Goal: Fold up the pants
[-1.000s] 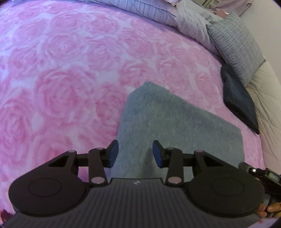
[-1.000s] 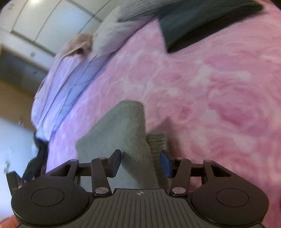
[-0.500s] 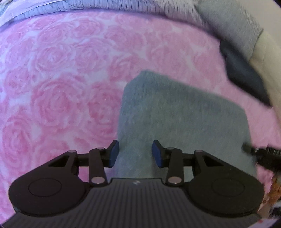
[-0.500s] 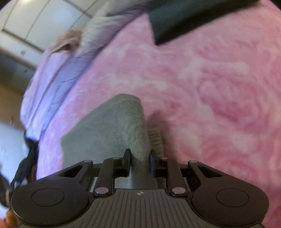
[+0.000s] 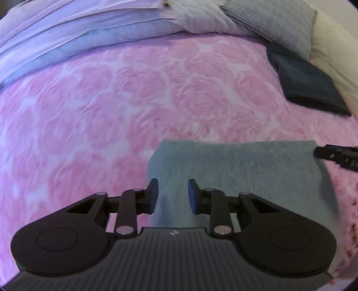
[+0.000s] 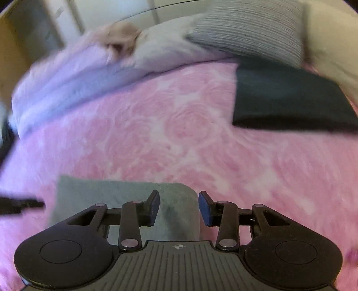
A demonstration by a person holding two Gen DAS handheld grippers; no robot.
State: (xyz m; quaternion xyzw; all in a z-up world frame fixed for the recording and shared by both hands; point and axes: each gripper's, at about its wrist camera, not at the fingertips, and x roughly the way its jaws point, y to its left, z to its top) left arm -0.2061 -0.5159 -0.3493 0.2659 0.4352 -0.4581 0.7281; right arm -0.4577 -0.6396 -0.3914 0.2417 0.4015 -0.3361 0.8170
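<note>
The grey pants (image 5: 246,170) lie folded into a flat rectangle on the pink rose blanket (image 5: 111,112). My left gripper (image 5: 172,185) hovers over their left edge. Its jaws are closing, with a soft ridge of grey cloth between them, and the pads do not press on it. My right gripper (image 6: 179,199) hangs over the right edge of the pants (image 6: 111,192). Its jaws are opening and the cloth lies loose below them. Each view shows the tip of the other gripper at its side: the right gripper (image 5: 331,154) and the left gripper (image 6: 20,204).
A dark folded garment (image 5: 306,85) (image 6: 286,100) lies at the far right of the bed. Behind it are a grey pillow (image 5: 275,20) (image 6: 250,29) and a beige cushion (image 5: 335,51). A lilac duvet (image 5: 78,33) (image 6: 78,73) is bunched along the far edge.
The right gripper, shut on a raised grey fold half a second ago, has let go and stands apart. Both hands have rolled and drawn back, and the pants now lie square in both views.
</note>
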